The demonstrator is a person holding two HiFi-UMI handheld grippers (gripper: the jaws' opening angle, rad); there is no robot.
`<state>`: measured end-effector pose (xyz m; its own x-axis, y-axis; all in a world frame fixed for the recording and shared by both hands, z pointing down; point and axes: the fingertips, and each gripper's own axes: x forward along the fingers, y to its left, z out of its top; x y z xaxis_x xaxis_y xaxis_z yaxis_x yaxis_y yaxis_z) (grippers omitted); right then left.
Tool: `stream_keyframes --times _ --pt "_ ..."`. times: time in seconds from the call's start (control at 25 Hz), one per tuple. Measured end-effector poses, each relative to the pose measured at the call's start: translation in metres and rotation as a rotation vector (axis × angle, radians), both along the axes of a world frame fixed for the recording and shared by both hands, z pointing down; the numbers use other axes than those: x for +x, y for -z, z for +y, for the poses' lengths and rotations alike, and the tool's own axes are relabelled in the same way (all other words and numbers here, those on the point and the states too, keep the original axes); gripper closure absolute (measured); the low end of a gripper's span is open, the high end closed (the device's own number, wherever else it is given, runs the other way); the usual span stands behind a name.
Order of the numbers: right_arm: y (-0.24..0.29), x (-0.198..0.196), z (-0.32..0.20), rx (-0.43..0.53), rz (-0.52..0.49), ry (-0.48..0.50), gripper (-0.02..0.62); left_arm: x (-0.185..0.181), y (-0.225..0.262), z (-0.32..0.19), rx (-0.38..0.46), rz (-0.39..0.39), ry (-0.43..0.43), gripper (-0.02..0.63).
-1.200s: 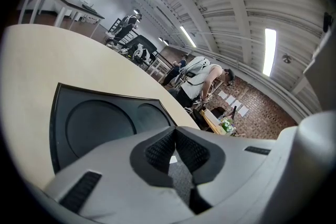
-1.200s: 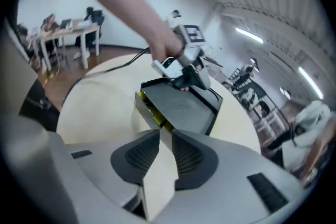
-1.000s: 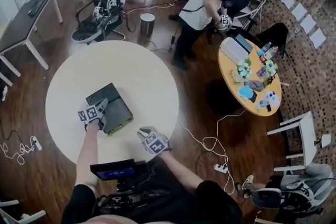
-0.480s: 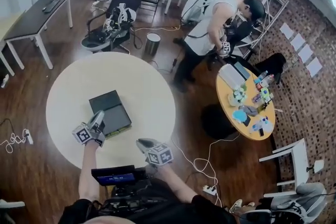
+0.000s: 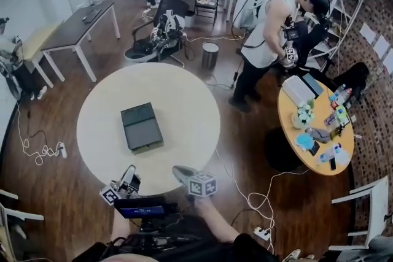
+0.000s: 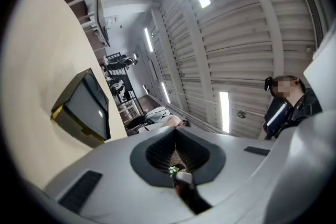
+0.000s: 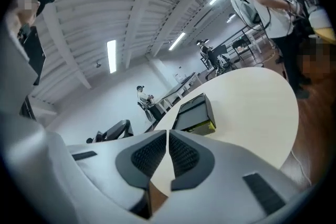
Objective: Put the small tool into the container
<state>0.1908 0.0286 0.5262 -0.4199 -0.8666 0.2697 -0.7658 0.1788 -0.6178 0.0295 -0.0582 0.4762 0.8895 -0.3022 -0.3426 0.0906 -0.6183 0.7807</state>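
Box (image 5: 142,127) — lid down, centre of surface (image 5: 184,95), clear of every edge. Likely stiff, light; grip by the lid's front lip. Left tool (image 6: 175,129) closed, empty; right tool (image 7: 167,132) just been closing — jaws together on nothing.

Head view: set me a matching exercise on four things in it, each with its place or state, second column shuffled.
1 dark case
2 right gripper
3 bin
4 yellow table

A on the floor beyond the white table
B jaws together, nothing between, at the white table's near edge
C closed, flat on the white table
D at the right, crowded with small things

Pairs: 1-C; 2-B; 3-A; 4-D.
The right gripper's jaws have just been closing.
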Motion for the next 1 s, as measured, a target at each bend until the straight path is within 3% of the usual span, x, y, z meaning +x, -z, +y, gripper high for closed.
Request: stream_keyframes --times 0.24,0.48,0.8,1.0 --pt "0.007 -0.011 0.032 0.073 -0.156 0.054 0.611 -0.006 0.029 0.067 0.022 -0.008 0.049 0.615" --pt "0.041 -0.022 0.053 0.174 -0.231 0.064 0.615 -0.015 0.056 0.126 0.036 -0.013 0.087 0.617" --pt "0.062 -0.020 0.086 0.233 -0.200 0.002 0.615 -0.035 0.086 0.163 0.115 0.053 0.026 0.617" --pt "0.066 -0.051 0.116 0.234 -0.176 -0.049 0.615 -0.082 0.083 0.193 0.117 0.090 0.000 0.617"
